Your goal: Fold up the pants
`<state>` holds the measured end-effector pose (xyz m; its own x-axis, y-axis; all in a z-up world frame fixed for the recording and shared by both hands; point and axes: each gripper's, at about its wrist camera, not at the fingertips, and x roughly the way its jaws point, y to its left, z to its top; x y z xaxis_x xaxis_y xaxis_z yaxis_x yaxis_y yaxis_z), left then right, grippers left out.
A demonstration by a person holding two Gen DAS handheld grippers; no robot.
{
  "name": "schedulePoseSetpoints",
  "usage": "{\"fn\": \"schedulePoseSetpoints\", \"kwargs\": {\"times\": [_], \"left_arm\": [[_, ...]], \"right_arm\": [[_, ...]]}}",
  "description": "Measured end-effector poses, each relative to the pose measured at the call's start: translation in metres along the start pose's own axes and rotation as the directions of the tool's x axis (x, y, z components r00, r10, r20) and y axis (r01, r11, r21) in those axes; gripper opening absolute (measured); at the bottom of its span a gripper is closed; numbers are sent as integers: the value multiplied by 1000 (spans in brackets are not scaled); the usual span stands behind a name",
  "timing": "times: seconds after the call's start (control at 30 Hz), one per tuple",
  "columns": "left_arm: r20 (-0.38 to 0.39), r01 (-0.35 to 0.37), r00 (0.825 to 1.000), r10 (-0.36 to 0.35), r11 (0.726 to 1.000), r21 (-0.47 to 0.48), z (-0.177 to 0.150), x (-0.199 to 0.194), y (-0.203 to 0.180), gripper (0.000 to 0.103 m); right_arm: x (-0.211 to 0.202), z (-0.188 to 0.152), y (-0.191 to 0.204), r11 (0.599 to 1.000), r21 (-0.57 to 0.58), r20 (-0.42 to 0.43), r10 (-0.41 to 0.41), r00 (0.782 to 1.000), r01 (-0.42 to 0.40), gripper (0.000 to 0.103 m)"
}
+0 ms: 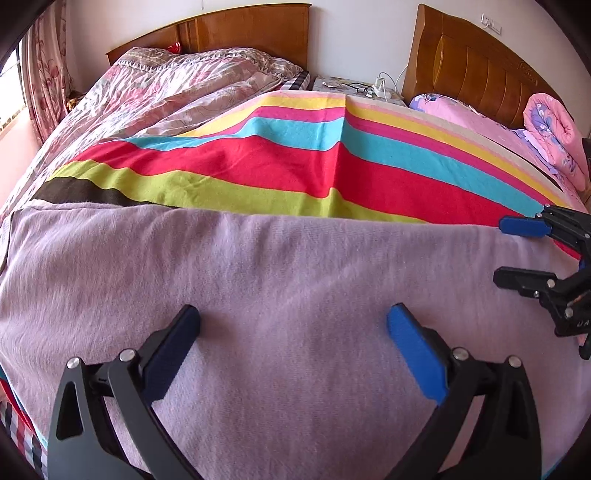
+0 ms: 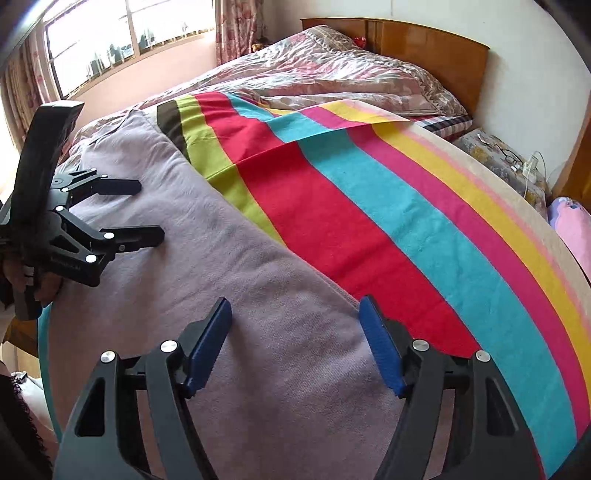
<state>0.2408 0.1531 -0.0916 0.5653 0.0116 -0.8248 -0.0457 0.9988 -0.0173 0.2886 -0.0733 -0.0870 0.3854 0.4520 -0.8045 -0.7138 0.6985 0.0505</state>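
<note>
**Inspector:** Where did the pants lie?

**Onlooker:** The lilac pants (image 1: 280, 280) were spread flat along the near edge of the bed (image 2: 295, 62), over a striped blanket (image 1: 295, 166). Their far edge ran along the blanket's green stripe.

**Inspector:** The left tool?

**Onlooker:** The left tool (image 1: 293, 325) hovered over the pants with its jaws wide apart and nothing between them. I could not tell whether its blue pads (image 1: 413, 354) touched the cloth.

**Inspector:** And the right?

**Onlooker:** The right tool (image 2: 295, 325) stood over the pants' far edge beside the stripes, jaws apart, gripping nothing.

**Inspector:** Anything else?

**Onlooker:** A floral quilt (image 1: 177, 85) was heaped by the wooden headboard (image 1: 243, 33), and a rolled pink quilt (image 1: 554, 136) lay on the neighbouring bed
</note>
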Motion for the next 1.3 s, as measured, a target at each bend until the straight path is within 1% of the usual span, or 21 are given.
{"fn": "schedulePoseSetpoints", "kwargs": {"times": [0.03,0.07,0.13,0.2,0.33,0.4,0.47,0.57,0.67,0.73,0.77,0.8,0.87,0.93,1.0,1.03,1.07,1.13,1.2,1.27,1.3], "left_arm": [[-4,-1,1000,1,1000,3,1,0,0,102],[-5,-5,1000,5,1000,6,1,1,0,102],[0,-7,1000,7,1000,7,0,1,-1,102],[4,-10,1000,10,1000,10,-1,1,-1,102],[11,-15,1000,15,1000,14,-1,2,-1,102],[17,-15,1000,15,1000,17,-3,1,-1,102],[22,-16,1000,15,1000,17,-4,2,-1,102],[28,-17,999,16,1000,17,-5,1,-1,102],[31,-19,999,18,1000,17,-6,1,-1,102],[31,-19,999,18,1000,16,-6,0,-1,102],[31,-19,999,19,1000,16,-6,0,-1,102],[32,-20,999,19,1000,17,-6,0,-1,102],[31,-18,999,18,1000,15,-6,0,-1,102],[28,-19,999,19,1000,15,-6,0,-2,102],[1,-16,1000,16,1000,4,-7,-5,0,102],[-3,3,1000,-3,1000,-12,-8,-10,3,102],[5,25,1000,-25,999,-30,-9,-16,8,102],[69,43,997,-37,996,-75,-12,-38,27,102],[147,54,989,-34,989,-140,-21,-64,56,102],[225,89,974,-33,965,-245,-39,-91,96,102],[255,133,966,-51,941,-313,-52,-100,120,102]], "right_arm": [[-4,-1,-9,996,53,-6,-71,997,71,67],[-12,-2,-15,989,107,-2,-100,995,100,67],[-35,-10,-15,986,160,54,-49,997,40,67],[-56,-22,4,992,124,77,-23,997,14,67],[-70,-64,34,996,77,-16,-42,999,43,72],[-67,-93,34,991,76,-93,-99,991,106,74],[-82,-118,28,987,95,-61,-122,991,128,78],[-111,-142,15,956,194,-74,-207,975,218,79],[-140,-169,9,929,284,-54,-233,971,239,83],[-147,-192,3,901,313,-101,-284,953,302,87],[-149,-204,-1,891,328,-109,-295,949,315,88],[-154,-213,-5,889,351,-79,-284,956,293,88],[-160,-224,-5,880,375,-65,-289,955,292,88],[-164,-227,-2,869,379,-81,-311,947,318,88],[-167,-221,0,842,395,-111,-353,929,367,88],[-169,-214,3,829,398,-112,-380,918,392,88],[-173,-205,7,830,392,-88,-395,914,397,88],[-178,-181,17,856,373,-20,-379,925,358,88],[-174,-151,35,895,312,50,-351,935,320,88],[-162,-120,55,929,232,94,-316,944,288,88],[-153,-106,63,941,204,110,-297,948,271,88]]}}
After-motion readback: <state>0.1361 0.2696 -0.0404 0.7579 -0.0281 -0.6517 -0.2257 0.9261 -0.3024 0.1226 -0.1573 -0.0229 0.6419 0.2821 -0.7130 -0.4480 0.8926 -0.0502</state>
